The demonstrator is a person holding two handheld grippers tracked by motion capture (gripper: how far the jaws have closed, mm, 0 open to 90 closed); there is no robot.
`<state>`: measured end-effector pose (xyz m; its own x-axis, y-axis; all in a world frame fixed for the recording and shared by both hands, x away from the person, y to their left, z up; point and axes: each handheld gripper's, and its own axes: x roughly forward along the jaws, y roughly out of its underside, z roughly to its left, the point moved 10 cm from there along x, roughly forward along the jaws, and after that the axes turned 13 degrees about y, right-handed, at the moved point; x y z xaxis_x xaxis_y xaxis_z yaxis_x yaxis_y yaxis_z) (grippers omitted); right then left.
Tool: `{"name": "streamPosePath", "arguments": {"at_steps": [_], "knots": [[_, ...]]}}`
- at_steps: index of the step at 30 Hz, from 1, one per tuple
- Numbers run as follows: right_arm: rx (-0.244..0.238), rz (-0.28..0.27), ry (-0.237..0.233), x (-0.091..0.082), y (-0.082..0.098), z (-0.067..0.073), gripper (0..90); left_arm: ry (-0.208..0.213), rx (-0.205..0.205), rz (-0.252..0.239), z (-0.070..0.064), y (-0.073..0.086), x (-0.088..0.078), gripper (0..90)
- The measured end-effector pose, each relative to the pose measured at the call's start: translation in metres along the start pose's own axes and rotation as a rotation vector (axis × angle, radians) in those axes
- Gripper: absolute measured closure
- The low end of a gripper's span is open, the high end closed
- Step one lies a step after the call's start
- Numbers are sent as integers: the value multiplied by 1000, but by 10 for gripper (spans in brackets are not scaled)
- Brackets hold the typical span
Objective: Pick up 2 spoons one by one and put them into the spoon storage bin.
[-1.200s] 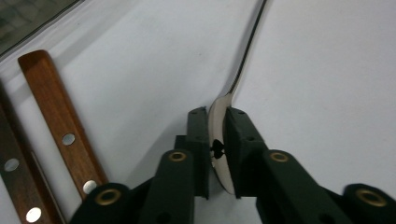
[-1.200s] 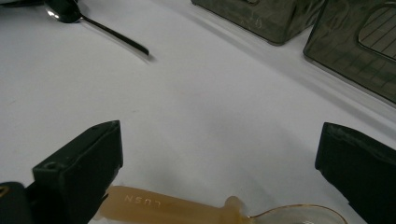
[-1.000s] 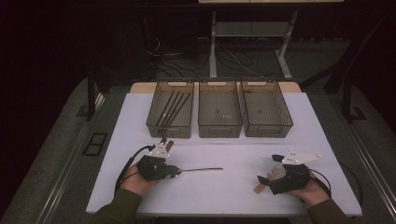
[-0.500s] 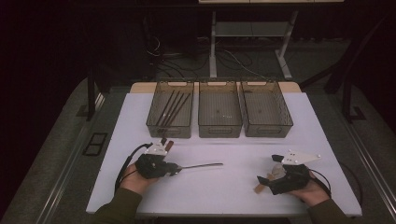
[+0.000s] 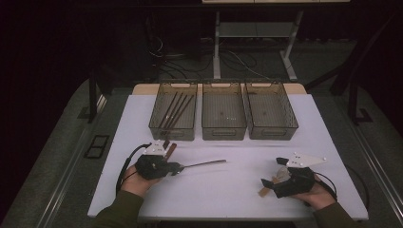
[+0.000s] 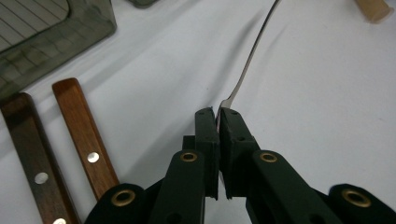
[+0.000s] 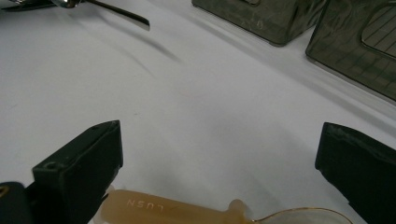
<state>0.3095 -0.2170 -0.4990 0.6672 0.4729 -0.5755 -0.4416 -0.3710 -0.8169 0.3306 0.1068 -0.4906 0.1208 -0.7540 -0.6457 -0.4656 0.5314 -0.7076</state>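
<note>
**Fork pinched at one end, trays straight ahead**

Nothing much shifted since the earlier frames; both hands sat about where they were. Left gripper [image 5: 177, 167] was clamped shut on the end of the fork [image 5: 205, 164], its long axis pointing off toward the right hand, low over the white table [image 5: 237, 190]. Right gripper [image 5: 272, 184] gaped wide over an amber-handled spoon [image 7: 163, 206], gripping nothing. Left was clearly closer to the trays [image 5: 223, 118].

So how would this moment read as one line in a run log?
left gripper: jaws shut on metal utensil | right gripper: jaws open over cream-handled utensil | left bin: dark sticks
</note>
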Motion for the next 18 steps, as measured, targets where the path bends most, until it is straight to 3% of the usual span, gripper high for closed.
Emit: {"name": "streamPosePath", "arguments": {"at_steps": [18], "knots": [[15, -2, 39, 1, -1, -6, 11, -11, 12, -64, 8, -19, -8, 860]]}}
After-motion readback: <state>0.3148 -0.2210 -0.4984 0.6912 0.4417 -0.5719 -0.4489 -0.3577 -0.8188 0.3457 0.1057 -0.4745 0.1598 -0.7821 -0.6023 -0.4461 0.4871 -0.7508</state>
